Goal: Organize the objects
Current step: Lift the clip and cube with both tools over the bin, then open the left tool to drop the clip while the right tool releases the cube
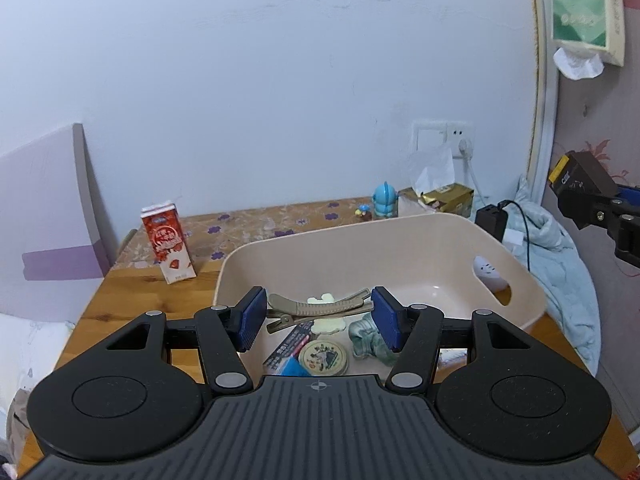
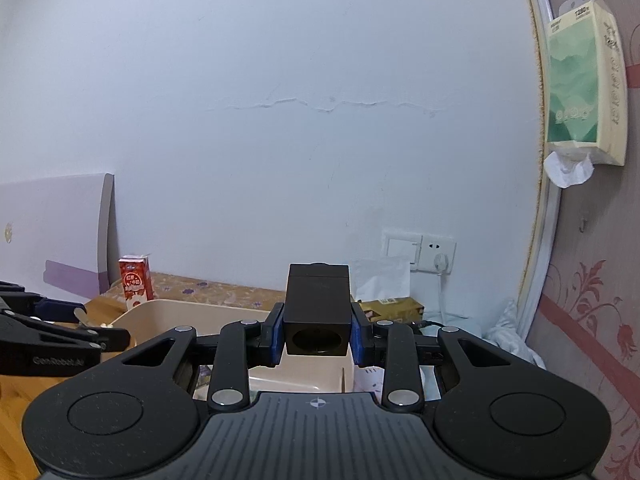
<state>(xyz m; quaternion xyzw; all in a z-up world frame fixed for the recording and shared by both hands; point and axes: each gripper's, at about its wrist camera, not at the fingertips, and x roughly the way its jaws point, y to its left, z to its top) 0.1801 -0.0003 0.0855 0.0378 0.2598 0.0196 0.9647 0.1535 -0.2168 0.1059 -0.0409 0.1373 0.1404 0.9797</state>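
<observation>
holding two items over bin: drop hazards

bin (image 1: 516, 280), beige, on tabletop (image 1: 132, 300). right claw (image 2: 318, 338) clamped on black cube (image 2: 318, 312) above bin rim; may slip, land outside. left claw (image 1: 320, 320) pinching hair clip (image 1: 320, 306) by its ends over bin; could twist free.
</observation>
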